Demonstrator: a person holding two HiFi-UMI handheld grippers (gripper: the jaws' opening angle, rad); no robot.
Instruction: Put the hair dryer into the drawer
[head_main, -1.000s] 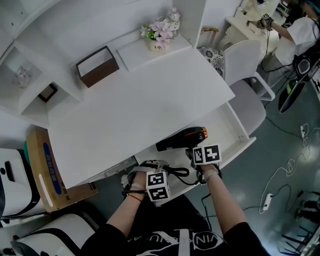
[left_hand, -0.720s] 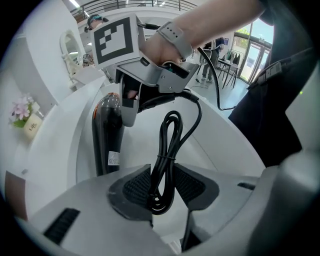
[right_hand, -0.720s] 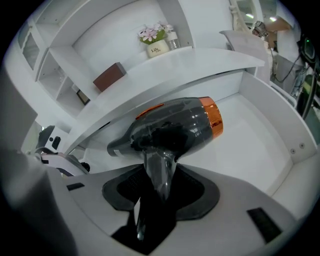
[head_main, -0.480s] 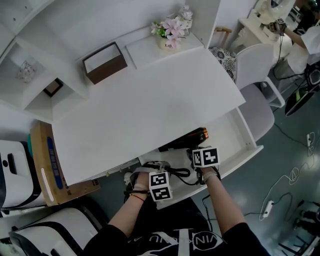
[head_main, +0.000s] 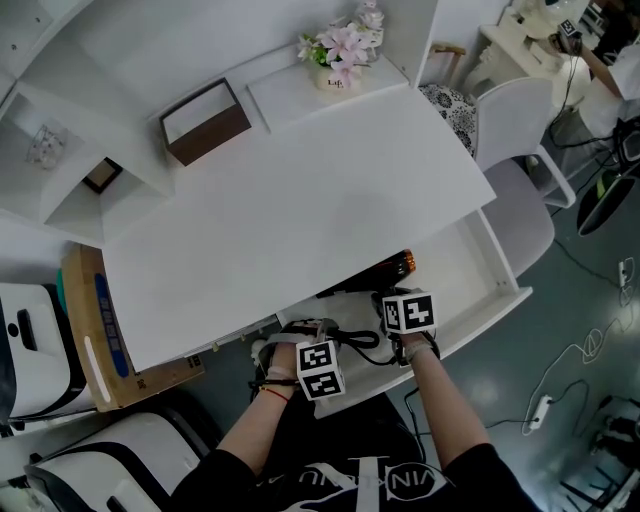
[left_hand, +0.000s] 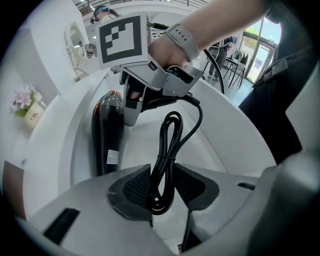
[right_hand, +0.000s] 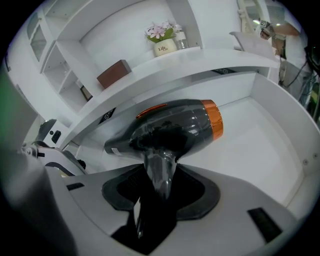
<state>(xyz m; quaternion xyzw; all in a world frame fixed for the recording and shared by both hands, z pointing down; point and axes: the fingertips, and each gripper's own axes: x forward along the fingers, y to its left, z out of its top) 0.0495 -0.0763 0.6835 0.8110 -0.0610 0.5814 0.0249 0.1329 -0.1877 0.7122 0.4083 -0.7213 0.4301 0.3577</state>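
Observation:
The black hair dryer (head_main: 372, 274) with an orange ring hangs low in the open white drawer (head_main: 487, 272), partly under the desk top's front edge. My right gripper (head_main: 394, 298) is shut on its handle; in the right gripper view the handle (right_hand: 159, 172) runs down between the pads and the barrel (right_hand: 175, 122) lies crosswise above the drawer floor (right_hand: 260, 145). My left gripper (head_main: 312, 338) is shut on the bundled black cord (left_hand: 165, 165), whose loop sits between the pads. From that bundle the cord runs up to the right gripper (left_hand: 150, 85) beside the dryer's barrel (left_hand: 107, 135).
The white desk top (head_main: 290, 220) overhangs the drawer's back. A brown box (head_main: 205, 122) and a flower pot (head_main: 342, 60) stand at the back. A white chair (head_main: 520, 130) is to the right, a cardboard box (head_main: 95, 330) on the floor to the left.
Both grippers have sunk a little, carrying the dryer and cord lower into the drawer. The dryer now sits further under the desk top's edge.

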